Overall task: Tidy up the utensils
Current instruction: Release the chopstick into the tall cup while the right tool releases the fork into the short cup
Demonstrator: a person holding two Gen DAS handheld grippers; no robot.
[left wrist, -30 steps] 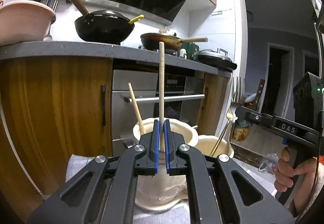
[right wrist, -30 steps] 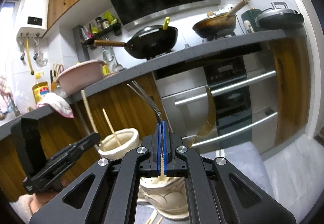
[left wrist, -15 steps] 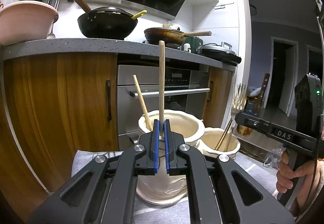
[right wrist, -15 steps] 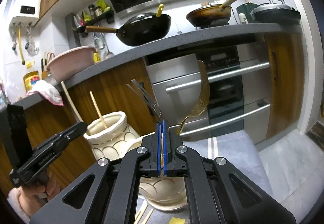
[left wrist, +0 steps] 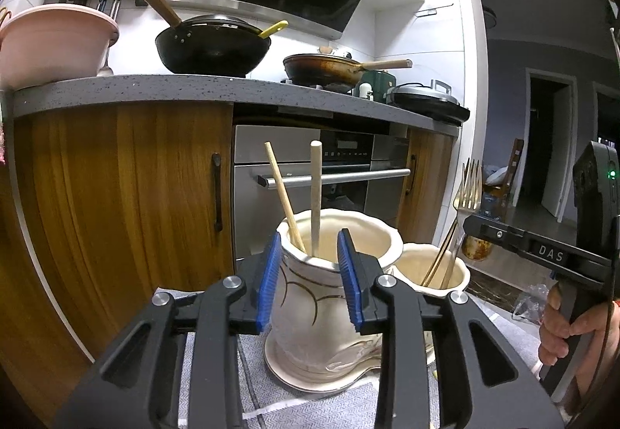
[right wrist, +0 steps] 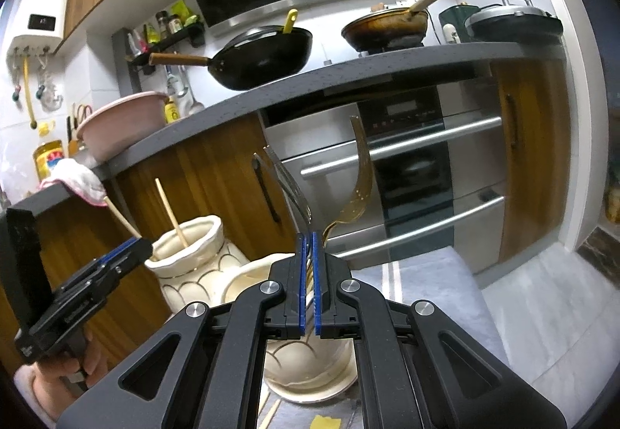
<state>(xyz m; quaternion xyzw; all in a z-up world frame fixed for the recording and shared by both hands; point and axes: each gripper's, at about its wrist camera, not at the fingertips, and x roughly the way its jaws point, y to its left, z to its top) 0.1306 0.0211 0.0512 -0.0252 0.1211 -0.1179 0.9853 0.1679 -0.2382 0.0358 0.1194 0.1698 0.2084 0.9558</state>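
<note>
My left gripper has its jaws opening, and the blue pads press on nothing. Beyond them a pale wooden chopstick stands free in the tall cream vase, beside a second chopstick. My right gripper is shut on a metal fork, tines up, above the shorter cream pot. A gold slotted spoon stands in that pot. In the left wrist view the fork rises from the right gripper over the short pot.
Both pots stand on a grey mat in front of wooden cabinets and an oven. The counter carries a black wok, a pan and a pink basin. Loose chopsticks lie by the short pot's base.
The left jaws have parted and let go of the chopstick, which has dropped lower into the tall vase. The right gripper still holds the fork and has shifted only slightly.
</note>
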